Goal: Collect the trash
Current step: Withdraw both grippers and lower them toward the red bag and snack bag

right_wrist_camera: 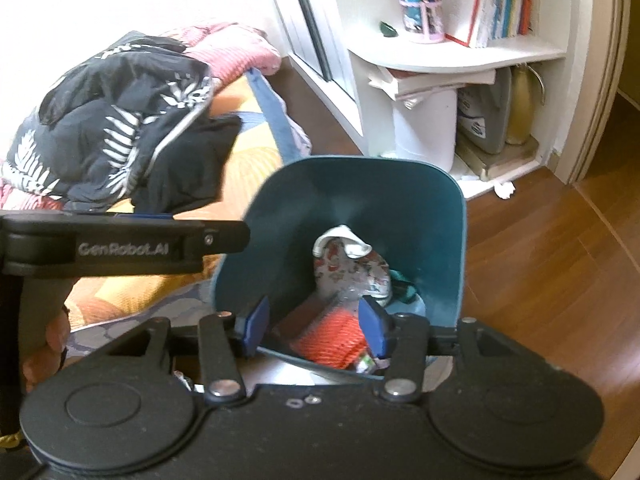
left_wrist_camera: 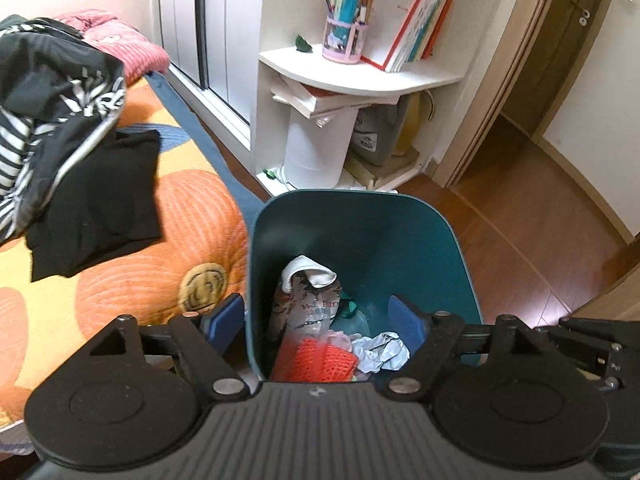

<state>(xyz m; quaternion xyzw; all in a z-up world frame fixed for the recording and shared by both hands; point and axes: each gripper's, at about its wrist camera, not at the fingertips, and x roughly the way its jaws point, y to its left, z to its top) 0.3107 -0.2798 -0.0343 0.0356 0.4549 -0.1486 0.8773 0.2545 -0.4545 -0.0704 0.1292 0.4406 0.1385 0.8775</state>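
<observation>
Two grippers are stationed over one teal bin point(left_wrist_camera: 362, 236), which stands on the wooden floor point(left_wrist_camera: 532, 216) just beside the bed point(left_wrist_camera: 132, 276). The left gripper point(left_wrist_camera: 320, 320) has its jaws spread wide: one blue pad point(left_wrist_camera: 226, 318) sits outside the bin's left wall, the other inside the opening, and nothing is gripped between them. The right gripper point(right_wrist_camera: 318, 326) is likewise released — its blue pads point(right_wrist_camera: 256, 322) straddle the near rim of the bin point(right_wrist_camera: 348, 200), with no item clamped. Bin contents, as seen from both wrist views: a printed plastic bag point(left_wrist_camera: 308, 304) leaning upright, a white scrap point(left_wrist_camera: 308, 270) on top of it, an orange mesh piece point(left_wrist_camera: 318, 360) at the near side, crumpled white paper point(left_wrist_camera: 382, 350) to its right, and something green point(left_wrist_camera: 348, 308) behind, too small to identify. In the right wrist view the left gripper's black body point(right_wrist_camera: 124, 246) projects in from the left edge, at the bin's left rim. Dark clothing point(left_wrist_camera: 60, 92) lies heaped on the orange bed cover. Behind the bin stands a white shelf unit point(left_wrist_camera: 360, 76) carrying books point(left_wrist_camera: 408, 20) and a pink pen holder point(left_wrist_camera: 344, 40) — a white cylinder point(left_wrist_camera: 316, 148) sits underneath.
</observation>
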